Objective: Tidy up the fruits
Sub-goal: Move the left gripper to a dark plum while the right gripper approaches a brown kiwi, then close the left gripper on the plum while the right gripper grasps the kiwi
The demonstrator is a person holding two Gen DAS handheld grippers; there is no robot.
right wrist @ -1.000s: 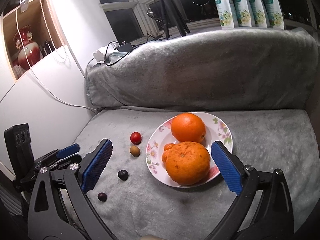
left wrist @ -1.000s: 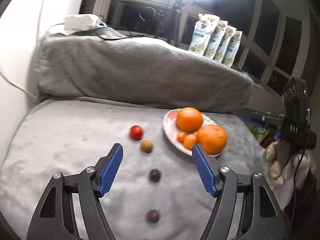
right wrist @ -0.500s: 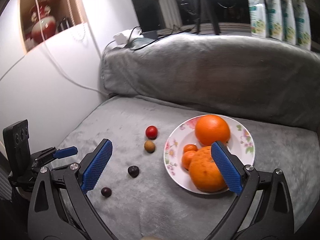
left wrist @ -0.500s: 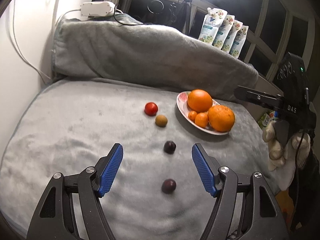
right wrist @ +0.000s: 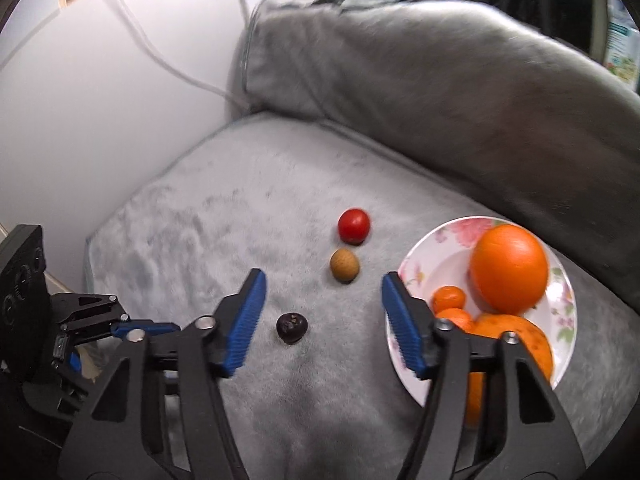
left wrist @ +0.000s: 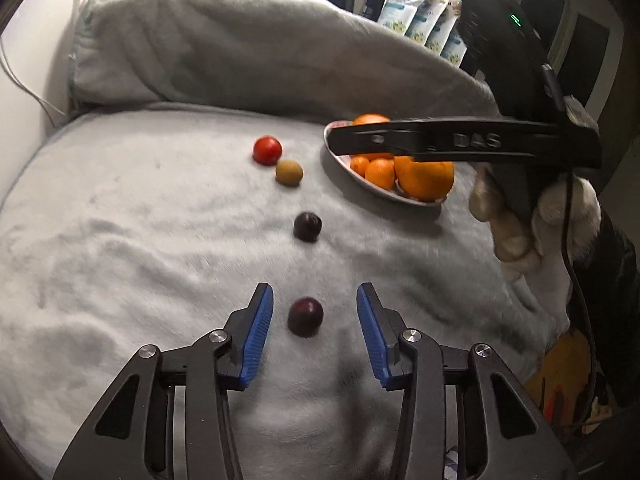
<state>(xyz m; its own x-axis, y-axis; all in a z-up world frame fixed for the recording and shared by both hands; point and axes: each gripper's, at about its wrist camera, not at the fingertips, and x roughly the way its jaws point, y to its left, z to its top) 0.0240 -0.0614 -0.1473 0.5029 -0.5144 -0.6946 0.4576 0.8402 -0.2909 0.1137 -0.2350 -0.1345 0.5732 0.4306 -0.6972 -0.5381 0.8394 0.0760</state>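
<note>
Left gripper (left wrist: 315,322) closing around a dark plum (left wrist: 305,316), fingers untouching; right gripper (right wrist: 322,312) closing, second plum (right wrist: 292,327) between, untouched

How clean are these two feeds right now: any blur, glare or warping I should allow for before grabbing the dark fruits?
Left wrist view: the near dark fruit is sharp between the closing left claw; the plate side smears; edges bend. Right wrist view: the cushion back is motion-blurred, the far dark fruit sharp ahead of the closing right claw. No glare on fruit.
</note>
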